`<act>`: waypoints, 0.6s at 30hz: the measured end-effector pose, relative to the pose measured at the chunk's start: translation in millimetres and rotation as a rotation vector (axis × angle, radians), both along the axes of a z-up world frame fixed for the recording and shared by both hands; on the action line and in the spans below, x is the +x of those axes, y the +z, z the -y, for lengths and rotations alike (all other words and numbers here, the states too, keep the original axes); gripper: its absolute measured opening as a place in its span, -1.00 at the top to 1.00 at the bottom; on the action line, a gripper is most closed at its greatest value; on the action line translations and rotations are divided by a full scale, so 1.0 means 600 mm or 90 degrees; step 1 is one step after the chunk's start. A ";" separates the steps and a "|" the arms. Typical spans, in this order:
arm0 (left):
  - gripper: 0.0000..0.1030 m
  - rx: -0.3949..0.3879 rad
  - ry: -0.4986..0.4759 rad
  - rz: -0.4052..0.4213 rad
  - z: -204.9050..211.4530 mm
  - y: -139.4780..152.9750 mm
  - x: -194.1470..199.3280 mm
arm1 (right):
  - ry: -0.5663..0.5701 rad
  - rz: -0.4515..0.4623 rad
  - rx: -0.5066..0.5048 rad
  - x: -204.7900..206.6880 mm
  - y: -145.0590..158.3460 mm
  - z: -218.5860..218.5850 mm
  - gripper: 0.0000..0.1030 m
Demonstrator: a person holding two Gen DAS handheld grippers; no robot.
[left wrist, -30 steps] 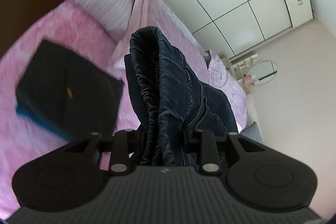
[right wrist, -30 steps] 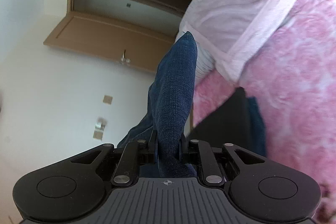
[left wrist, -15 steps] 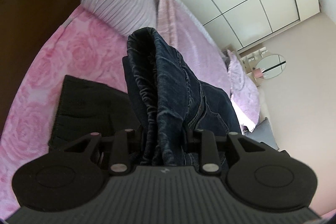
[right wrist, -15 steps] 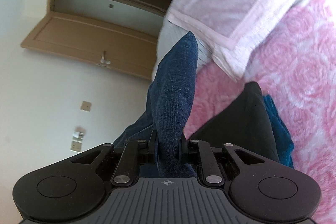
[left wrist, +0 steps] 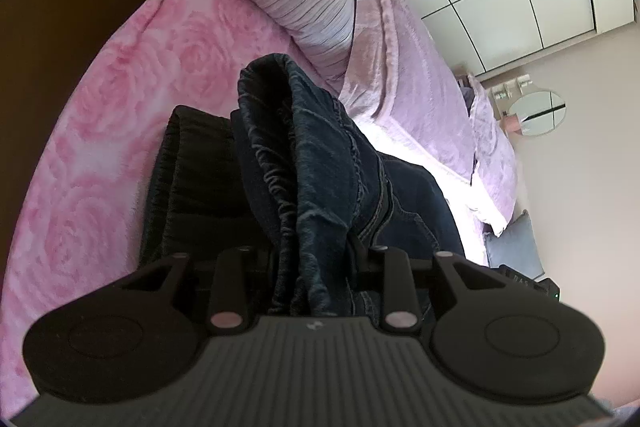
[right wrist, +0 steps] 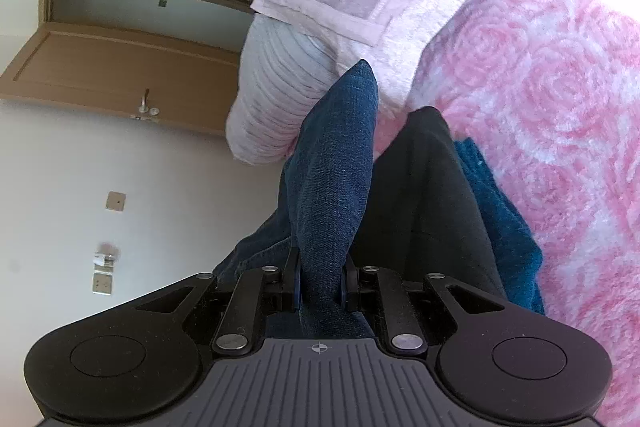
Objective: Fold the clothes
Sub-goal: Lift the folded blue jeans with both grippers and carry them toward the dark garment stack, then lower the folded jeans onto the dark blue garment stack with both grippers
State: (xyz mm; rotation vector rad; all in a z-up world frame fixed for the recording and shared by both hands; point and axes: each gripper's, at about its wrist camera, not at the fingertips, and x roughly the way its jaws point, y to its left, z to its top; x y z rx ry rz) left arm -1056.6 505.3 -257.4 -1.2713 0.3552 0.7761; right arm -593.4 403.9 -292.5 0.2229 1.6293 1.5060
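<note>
1. I am clamping my left gripper on a thick bunch of the jeans, and my right gripper is pinching a narrower fold of them.
2. I am holding the jeans up over the black garment lying folded on the pink blanket.
3. My guess: I am carrying them to that pile, so I am trying to keep both grips level and the fold from slipping.
</note>
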 end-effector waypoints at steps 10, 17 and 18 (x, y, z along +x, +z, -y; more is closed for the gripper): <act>0.43 0.046 -0.007 -0.028 0.007 -0.046 0.001 | 0.008 0.089 -0.006 -0.013 -0.041 -0.019 0.69; 0.19 0.067 0.007 -0.079 0.020 -0.049 0.009 | 0.035 0.161 -0.016 -0.027 -0.046 -0.027 0.59; 0.18 0.070 0.005 -0.097 0.022 -0.041 0.011 | 0.035 0.168 -0.026 -0.028 -0.048 -0.027 0.49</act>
